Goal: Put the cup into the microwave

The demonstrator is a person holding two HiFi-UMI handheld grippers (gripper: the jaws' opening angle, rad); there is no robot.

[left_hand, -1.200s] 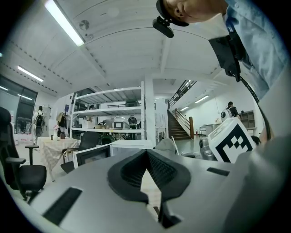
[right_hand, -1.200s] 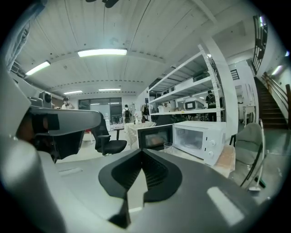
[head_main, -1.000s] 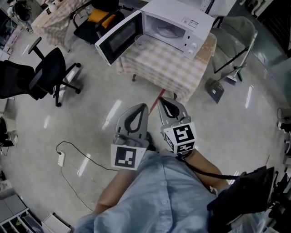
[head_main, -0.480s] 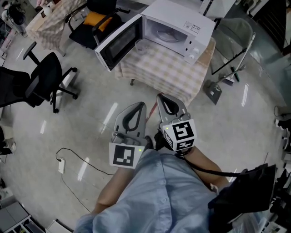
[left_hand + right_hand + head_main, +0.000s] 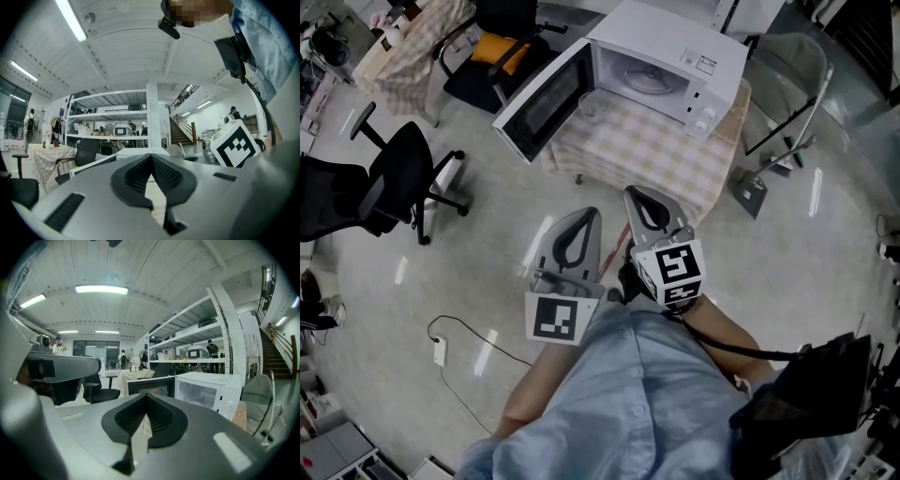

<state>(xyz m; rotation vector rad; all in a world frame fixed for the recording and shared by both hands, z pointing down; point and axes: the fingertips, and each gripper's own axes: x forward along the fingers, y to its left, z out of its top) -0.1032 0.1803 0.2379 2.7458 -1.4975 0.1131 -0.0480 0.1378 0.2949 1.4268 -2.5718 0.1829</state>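
Clear cup [image 5: 592, 109] upright on checked cloth [image 5: 661, 155], before open white microwave [image 5: 675, 52].

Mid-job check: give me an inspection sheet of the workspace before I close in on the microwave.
Surface: table under a checked cloth, carrying the microwave and the cup.
Job's things: white microwave, door open; clear cup on the cloth in front of the opening, not yet inside.
Clutter: nothing seen on that table.
Claws: left claw and right claw both shut and empty, over the floor short of the table.
Cables: thin dark cable with a white plug block on the floor at the left.
Surroundings: black office chair, grey folding chair, second clothed table.
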